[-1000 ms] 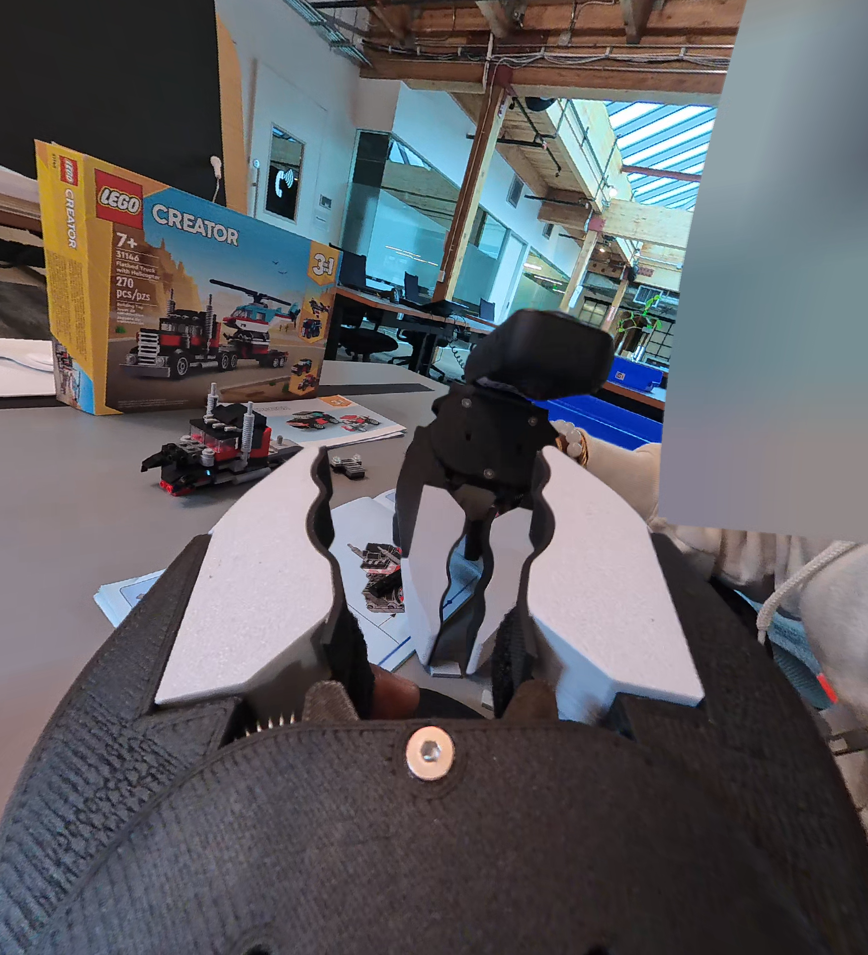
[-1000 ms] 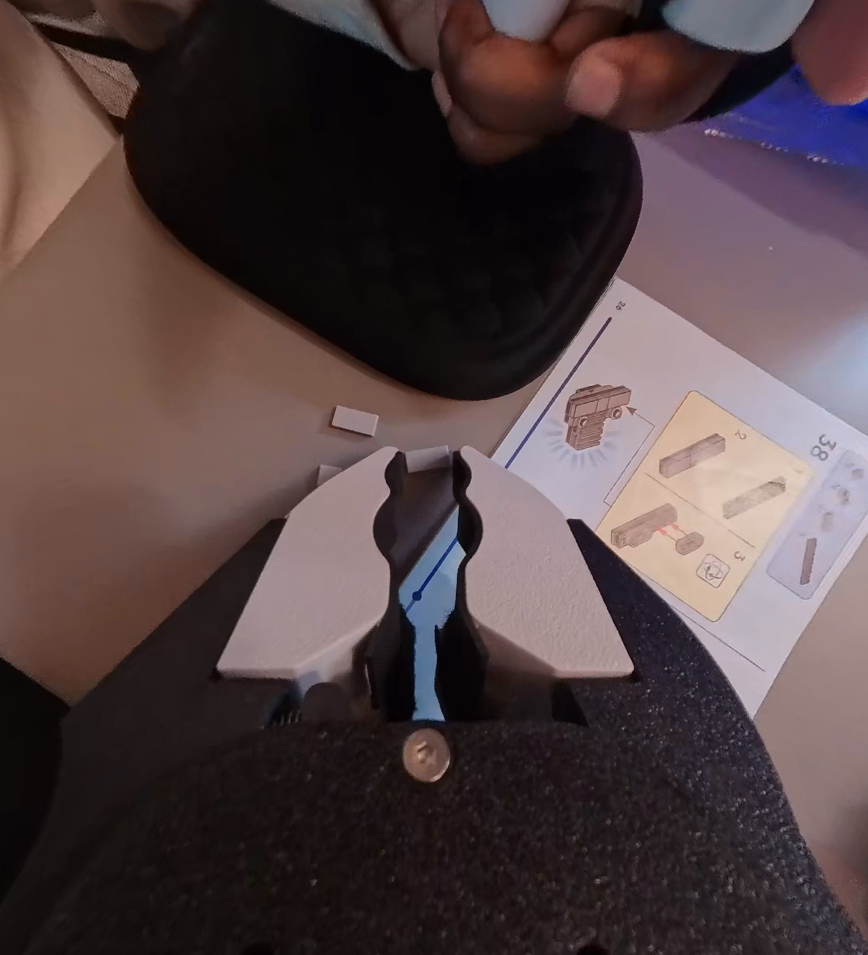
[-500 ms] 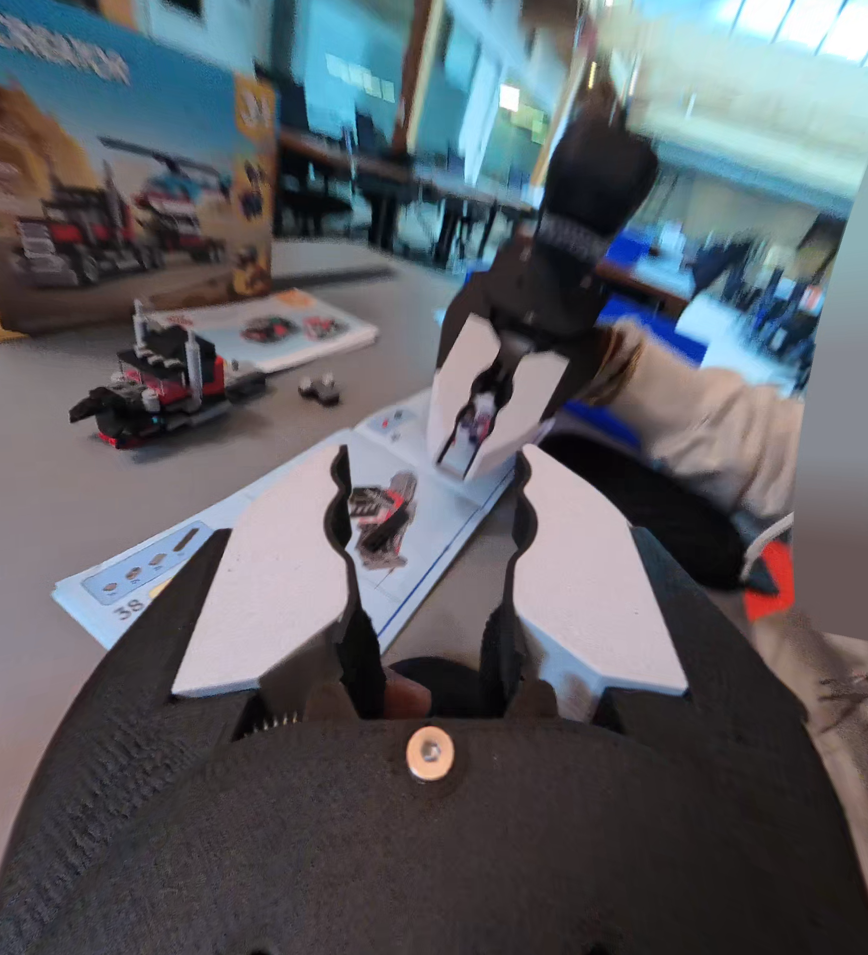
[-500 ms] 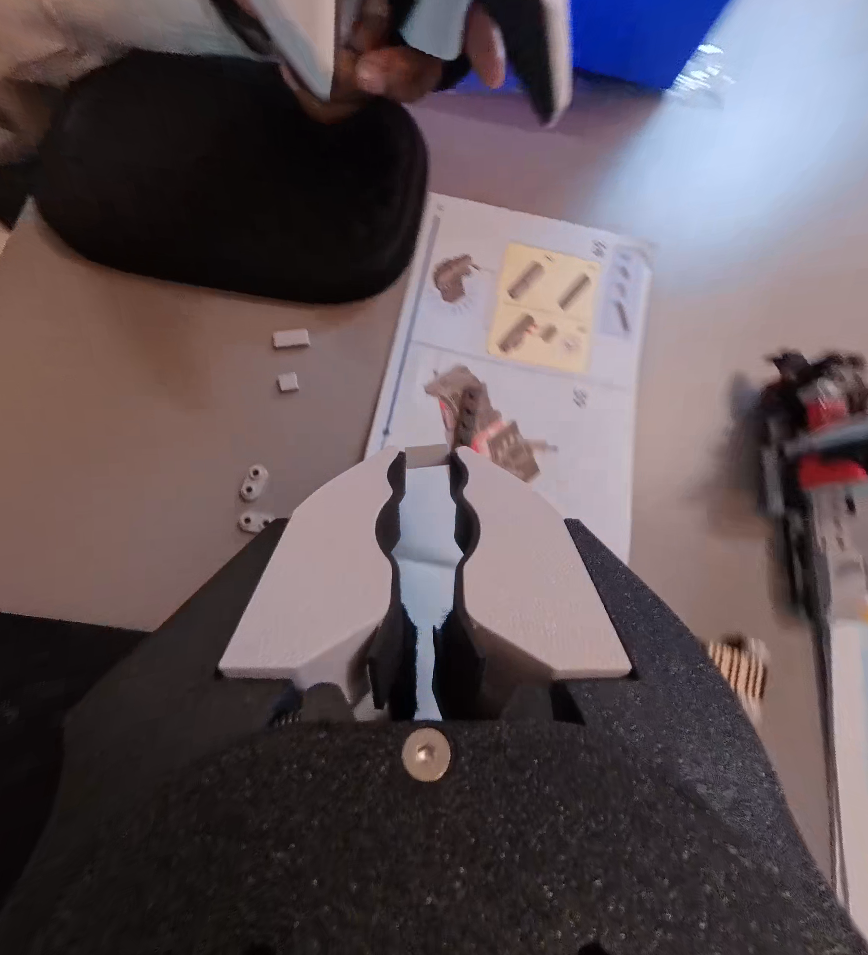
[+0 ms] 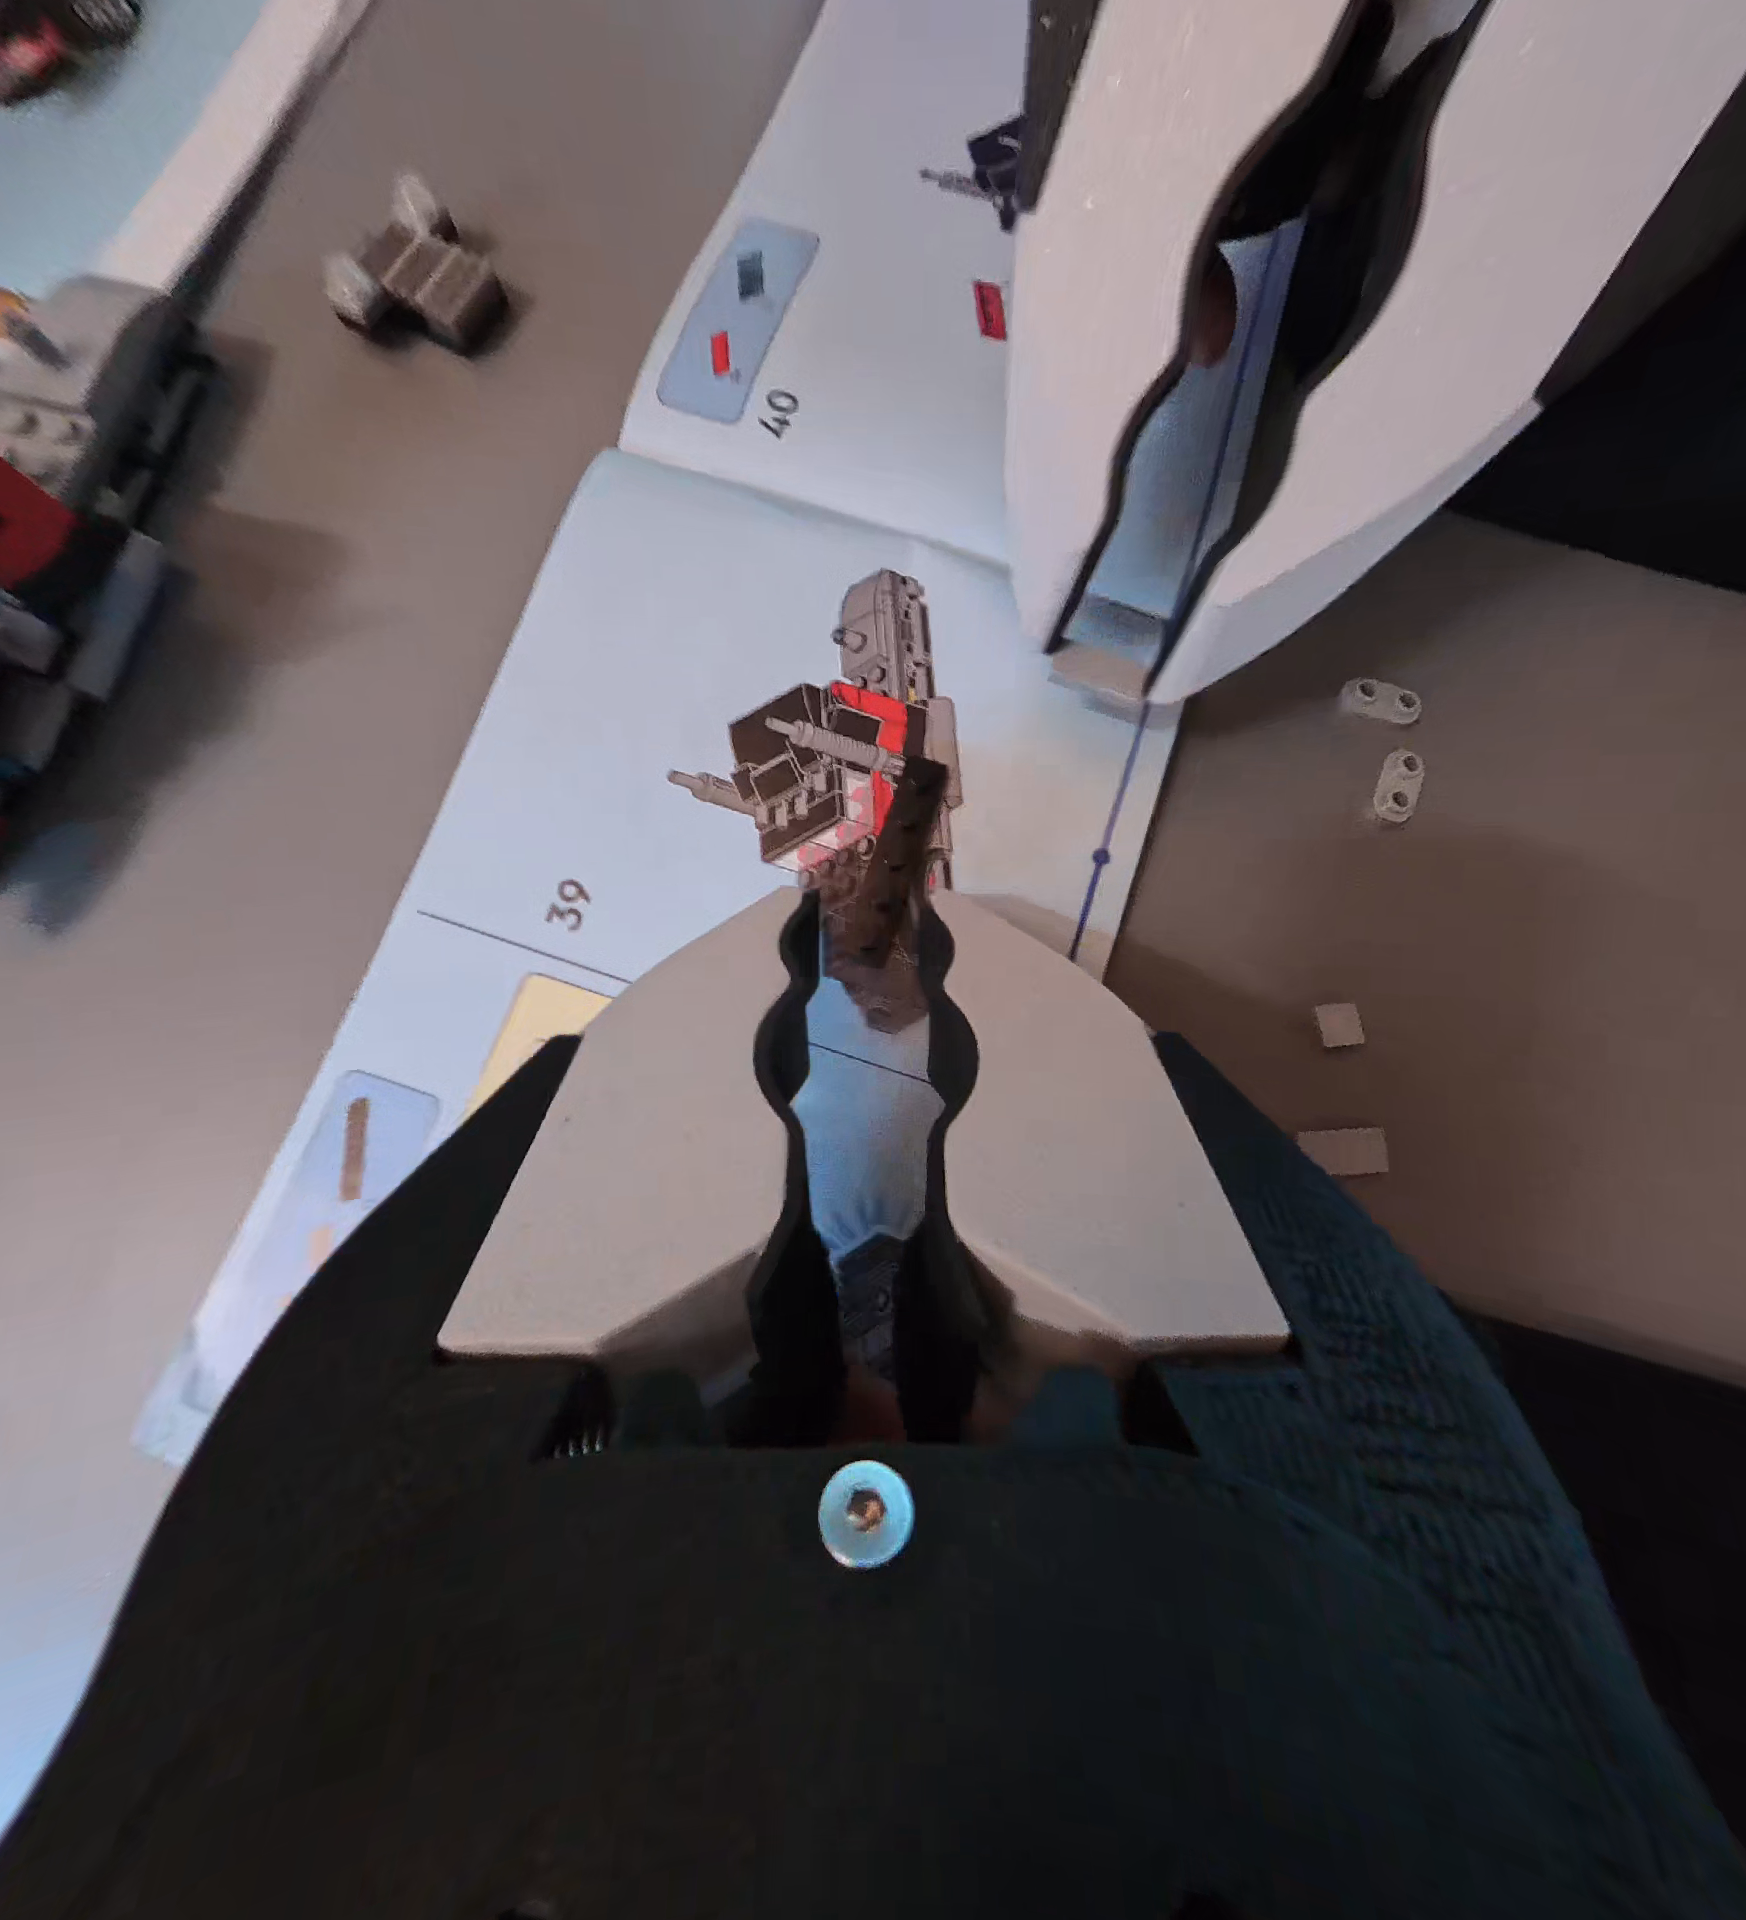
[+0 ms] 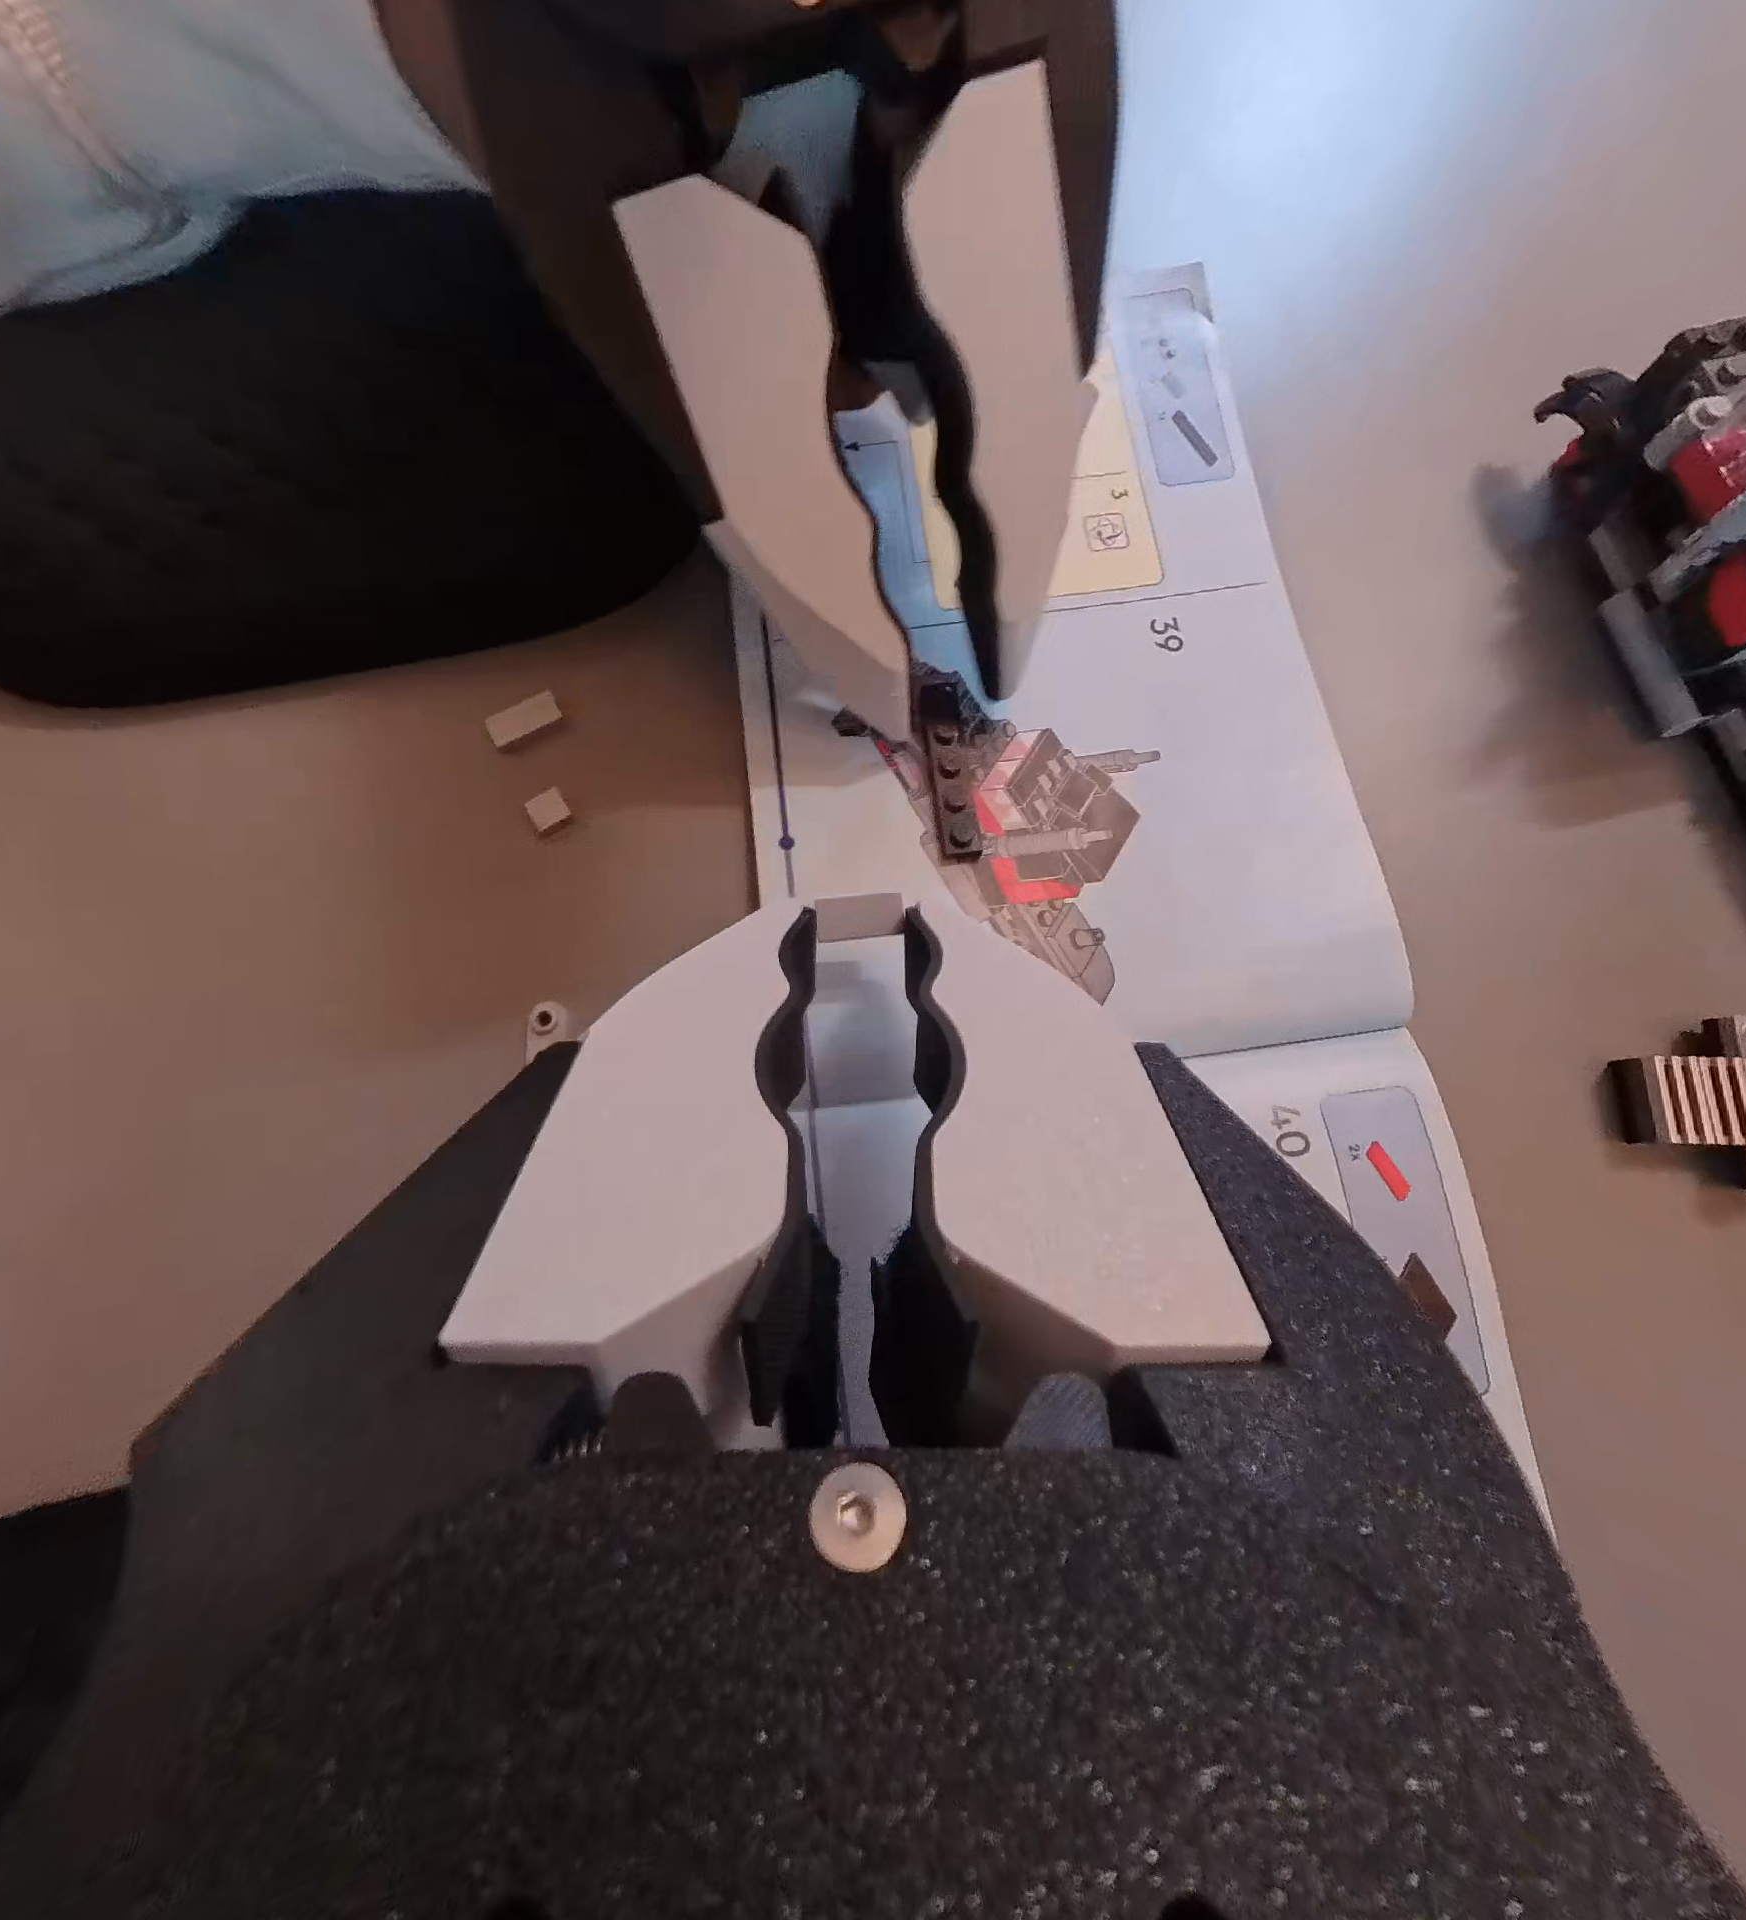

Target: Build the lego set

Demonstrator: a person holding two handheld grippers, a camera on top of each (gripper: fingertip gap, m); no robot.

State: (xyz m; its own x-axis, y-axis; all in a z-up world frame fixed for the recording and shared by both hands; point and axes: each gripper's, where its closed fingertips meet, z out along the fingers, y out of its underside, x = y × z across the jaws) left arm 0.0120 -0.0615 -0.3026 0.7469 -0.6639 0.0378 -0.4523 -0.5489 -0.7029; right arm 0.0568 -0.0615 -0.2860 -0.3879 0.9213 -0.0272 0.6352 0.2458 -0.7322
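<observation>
While a second ago the left gripper (image 5: 864,940) pointed out across the room with its fingers spread and nothing between them, it now looks down at the open instruction booklet (image 5: 661,623) and its jaws have drawn in to a narrow gap around a long black studded plate (image 5: 890,883), which sticks out past the tips over the printed picture of the model. From the right wrist view the same plate (image 6: 952,774) hangs from the left tips, one end pinched, the rest free and pointing toward the right gripper (image 6: 856,920). That gripper is nearly closed on a small pale grey tile (image 6: 856,917) held flat across its very tips, as it was in the earlier frames, and it has swung from the bare table by the black pad (image 6: 225,468) to sit over the booklet, tip to tip with the left. So both pieces are now lifted and brought face to face, which I judge to be the start of pressing the tile onto the plate. Spare parts remain on the table: two pale tiles (image 6: 526,719) just off the booklet's edge near the pad, two small grey link pieces (image 5: 1380,701), and a ribbed grille piece (image 6: 1716,1101) off the booklet's other side. Beyond it, the partly built red and black truck (image 6: 1742,582) waits, well apart from both grippers.
</observation>
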